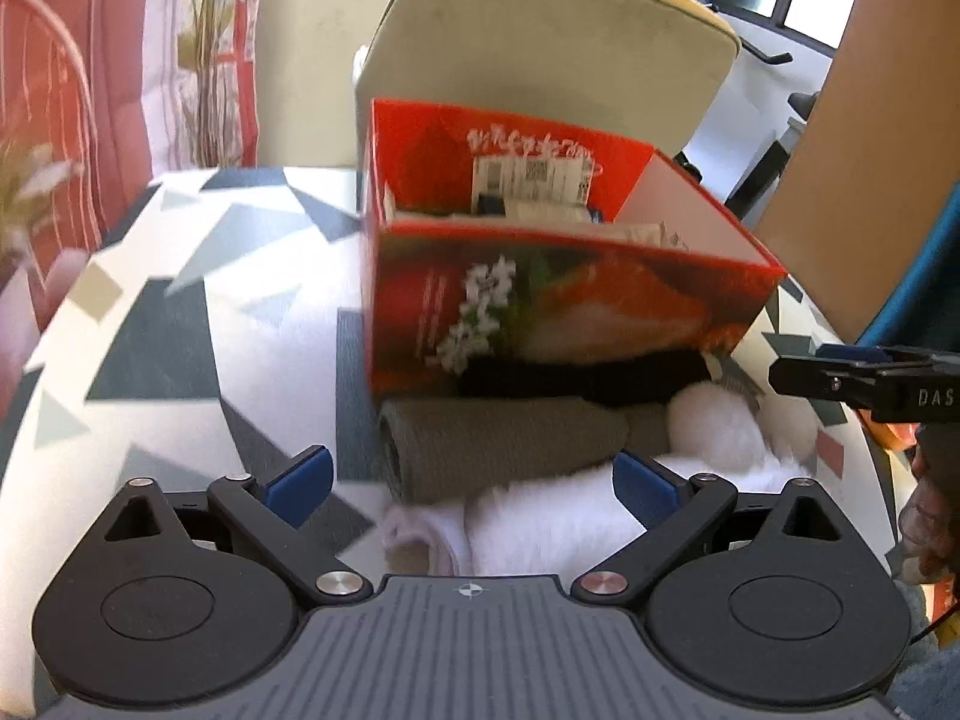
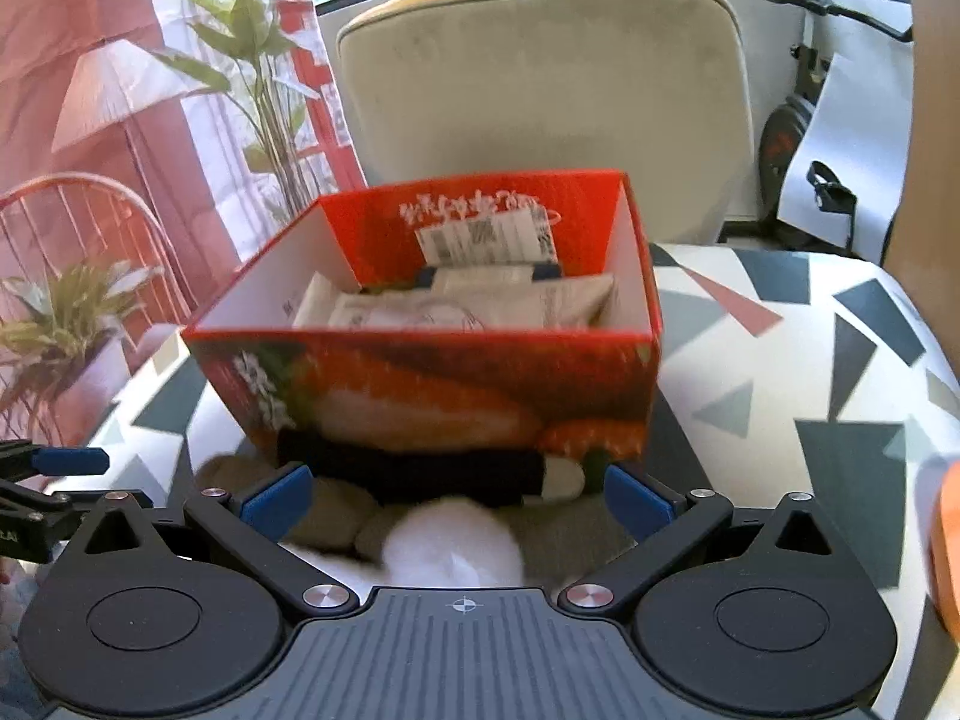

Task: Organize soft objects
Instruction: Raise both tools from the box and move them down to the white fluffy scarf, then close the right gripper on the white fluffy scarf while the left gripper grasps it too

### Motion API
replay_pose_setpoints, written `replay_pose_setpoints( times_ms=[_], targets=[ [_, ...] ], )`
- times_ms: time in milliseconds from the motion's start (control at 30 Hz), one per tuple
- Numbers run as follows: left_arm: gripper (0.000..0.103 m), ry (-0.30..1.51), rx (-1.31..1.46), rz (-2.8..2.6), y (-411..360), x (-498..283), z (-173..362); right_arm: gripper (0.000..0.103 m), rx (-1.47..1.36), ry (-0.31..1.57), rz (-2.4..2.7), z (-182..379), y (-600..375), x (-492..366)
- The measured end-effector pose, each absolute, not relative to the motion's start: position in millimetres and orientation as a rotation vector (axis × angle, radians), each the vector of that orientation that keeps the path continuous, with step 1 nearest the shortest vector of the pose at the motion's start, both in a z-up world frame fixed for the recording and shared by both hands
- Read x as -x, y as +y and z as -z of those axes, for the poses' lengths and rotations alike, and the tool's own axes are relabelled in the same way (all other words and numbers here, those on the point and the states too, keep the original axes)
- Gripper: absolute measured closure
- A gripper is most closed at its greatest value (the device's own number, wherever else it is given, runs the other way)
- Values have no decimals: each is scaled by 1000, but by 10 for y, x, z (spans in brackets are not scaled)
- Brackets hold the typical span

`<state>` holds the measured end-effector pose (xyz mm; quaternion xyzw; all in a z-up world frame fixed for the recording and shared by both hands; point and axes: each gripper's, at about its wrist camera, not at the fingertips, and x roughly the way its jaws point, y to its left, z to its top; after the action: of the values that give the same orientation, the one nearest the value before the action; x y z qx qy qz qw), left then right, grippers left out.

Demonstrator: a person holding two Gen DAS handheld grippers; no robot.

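- One patterned table (image 2: 780,360) carries a red box (image 2: 432,384).
- Soft pile touching the box's front: grey-brown cloth (image 1: 498,438), black sock (image 2: 420,471), white fluffy piece (image 2: 453,546).
- Left hand-held gripper (image 1: 474,483) and right hand-held gripper (image 2: 456,501): jaws apart, empty, just before the pile.

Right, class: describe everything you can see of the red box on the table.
The red box is open-topped printed cardboard, with white inner walls, strawberry and white-flower artwork outside, and a barcode label on the inside of its far wall. White packets lie inside. It stands upright on the patterned table, in front of a cream chair. A black sock lies against its near base.
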<state>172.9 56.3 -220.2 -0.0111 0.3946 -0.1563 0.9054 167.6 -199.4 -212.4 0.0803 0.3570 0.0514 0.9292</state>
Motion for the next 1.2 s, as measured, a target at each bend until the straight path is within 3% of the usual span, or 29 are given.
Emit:
replay_pose_setpoints(
  times_ms=[567,933,1067,1200],
  targets=[
    [15,868,22,364,469,-1423,2482,5,-112,796,-126,2498,-1856,-1162],
    [24,896,49,382,483,-1431,2550,29,-66,846,-113,2659,-1823,-1081],
    [33,903,36,386,458,-1437,2574,46,-53,852,-89,2711,-1856,-1093],
    [34,886,-2,410,396,-1423,2579,60,-65,838,-66,2755,-1909,-1098]
  ],
)
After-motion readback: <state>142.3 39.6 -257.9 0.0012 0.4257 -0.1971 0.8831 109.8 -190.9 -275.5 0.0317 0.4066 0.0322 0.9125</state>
